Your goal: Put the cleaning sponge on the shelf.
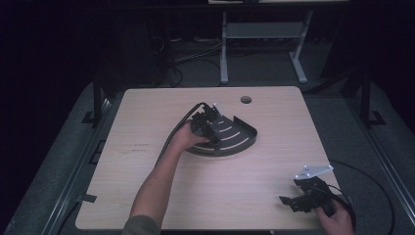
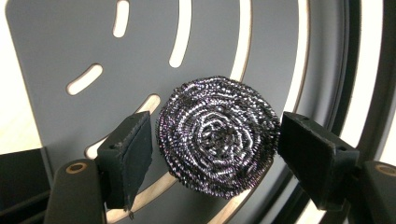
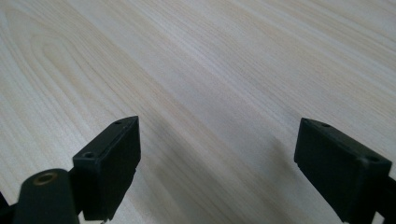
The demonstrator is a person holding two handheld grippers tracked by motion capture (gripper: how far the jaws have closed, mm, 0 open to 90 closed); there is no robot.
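Here, on the pale wooden table (image 1: 147,196), the person's left hand (image 1: 183,138) reaches forward from the bottom edge and holds the left gripper (image 1: 208,128) over a dark grey, fan-shaped slotted tray (image 1: 240,139) that lies near the table's middle. In the left gripper view, the two black jaws stand on either side of a round, coiled steel-wool scouring pad (image 2: 218,135), which rests on the tray's flat grey floor (image 2: 56,42). The jaws are parted about as wide as the pad; the left pad (image 2: 133,156) sits just beside the scourer's edge and the right one (image 2: 313,156) is close against the other side, though I cannot tell whether either actually presses on it. Curved slots in the tray (image 2: 180,32) show the light wood beneath, and the raised dark rim (image 2: 352,70) arcs along the right.

Beyond the tray, near the far edge of the table, a small round hole (image 1: 245,100) is cut in the top.

Farther right, at the near right corner, the person's right hand (image 1: 335,218) holds the right gripper (image 1: 293,201), with its grey three-cornered plate (image 1: 312,171) on top and a black cable (image 1: 372,186) looping off the table's side. In the right gripper view its jaws are spread wide with nothing between them, and bare wood grain (image 3: 210,70) lies ahead.
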